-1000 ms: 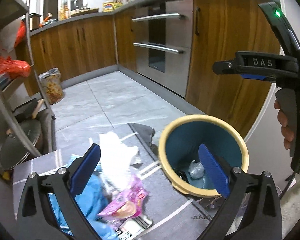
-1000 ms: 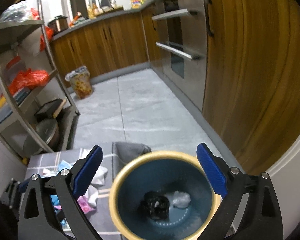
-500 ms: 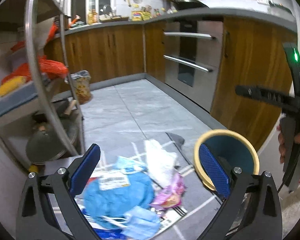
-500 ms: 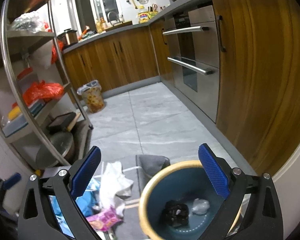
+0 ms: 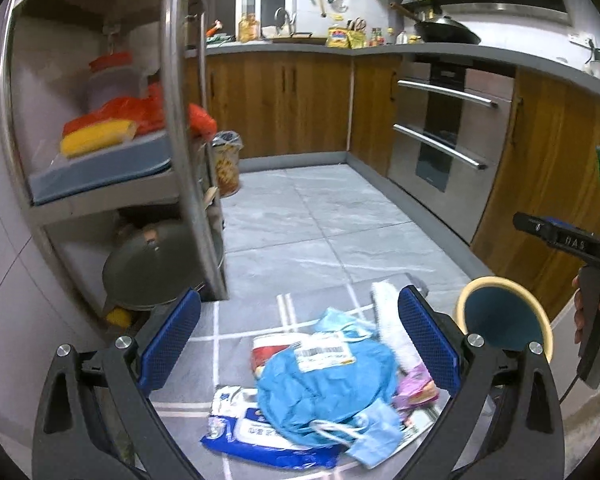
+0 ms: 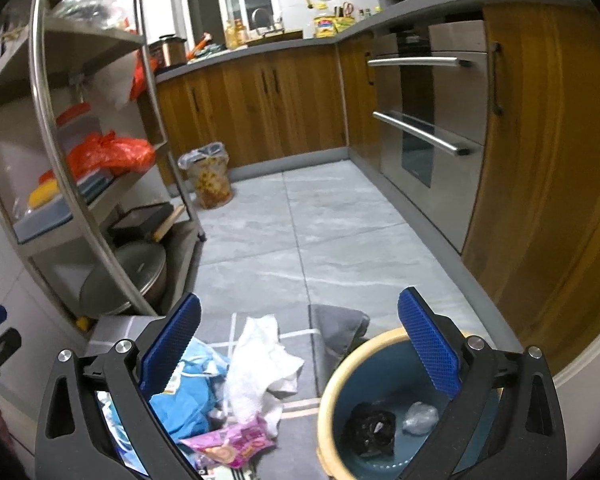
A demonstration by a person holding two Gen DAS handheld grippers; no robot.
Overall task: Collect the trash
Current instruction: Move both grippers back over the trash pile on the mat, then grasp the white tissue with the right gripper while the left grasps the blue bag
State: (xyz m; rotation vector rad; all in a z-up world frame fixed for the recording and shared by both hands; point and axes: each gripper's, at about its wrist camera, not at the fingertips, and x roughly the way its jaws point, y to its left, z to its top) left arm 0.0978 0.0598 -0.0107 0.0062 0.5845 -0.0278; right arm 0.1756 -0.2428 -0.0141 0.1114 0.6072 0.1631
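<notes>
Trash (image 5: 324, 384) lies heaped on the floor mat just below the left claw (image 5: 300, 344), which gapes wide and empty. Right claw (image 6: 300, 344), equally wide and empty, hangs above the bin (image 6: 340, 392).

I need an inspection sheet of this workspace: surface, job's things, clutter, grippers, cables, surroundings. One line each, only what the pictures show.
Surface: grey mat with white lines, on a tiled floor.
Job's things: blue bag, white cloth, pink wrapper, wipes pack heaped on the mat; bin beside them holds a black wad and clear plastic.
Clutter: grey rag behind the bin.
Grippers: left gripper open over the heap; right gripper open, empty.
Cables: nothing seen.
Surroundings: steel rack, wooden cabinets, oven.
</notes>
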